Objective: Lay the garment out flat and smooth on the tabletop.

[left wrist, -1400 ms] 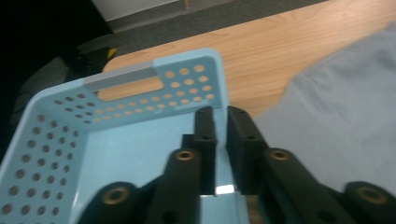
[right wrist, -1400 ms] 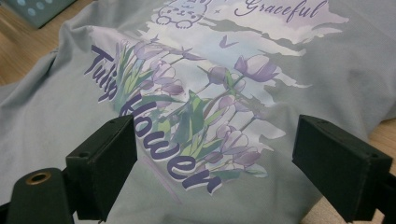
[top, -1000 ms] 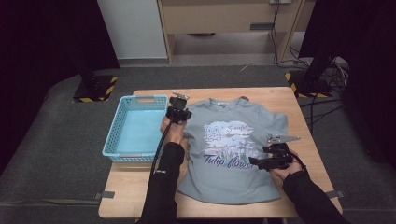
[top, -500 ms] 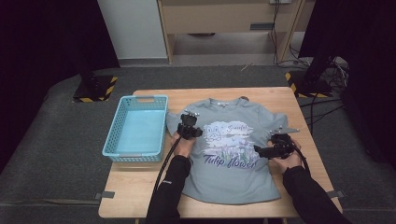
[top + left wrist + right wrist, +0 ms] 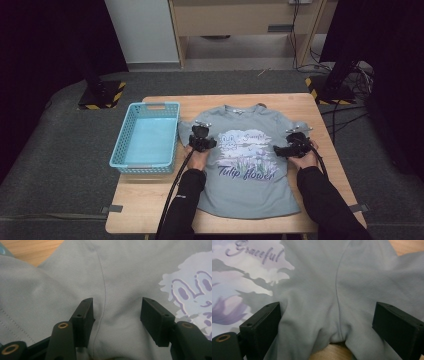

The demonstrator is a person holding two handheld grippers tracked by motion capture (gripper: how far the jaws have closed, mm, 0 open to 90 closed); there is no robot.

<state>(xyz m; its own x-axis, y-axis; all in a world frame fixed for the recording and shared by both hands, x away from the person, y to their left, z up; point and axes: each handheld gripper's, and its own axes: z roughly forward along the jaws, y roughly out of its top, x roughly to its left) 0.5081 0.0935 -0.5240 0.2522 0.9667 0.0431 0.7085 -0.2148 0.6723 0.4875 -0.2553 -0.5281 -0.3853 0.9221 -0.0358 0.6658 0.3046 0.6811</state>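
The grey T-shirt (image 5: pixel 247 170) lies flat in the middle of the wooden table (image 5: pixel 150 200), collar toward 12 o'clock. The left gripper (image 5: pixel 201 140) stands on its sleeve seam at 9 o'clock; its jaws have just been opening, cloth between them, not pinched. The right gripper (image 5: pixel 295 146) at 3 o'clock gapes wide over the other seam. A blue basket (image 5: pixel 145 165) sits just beside the shirt at 9 o'clock.
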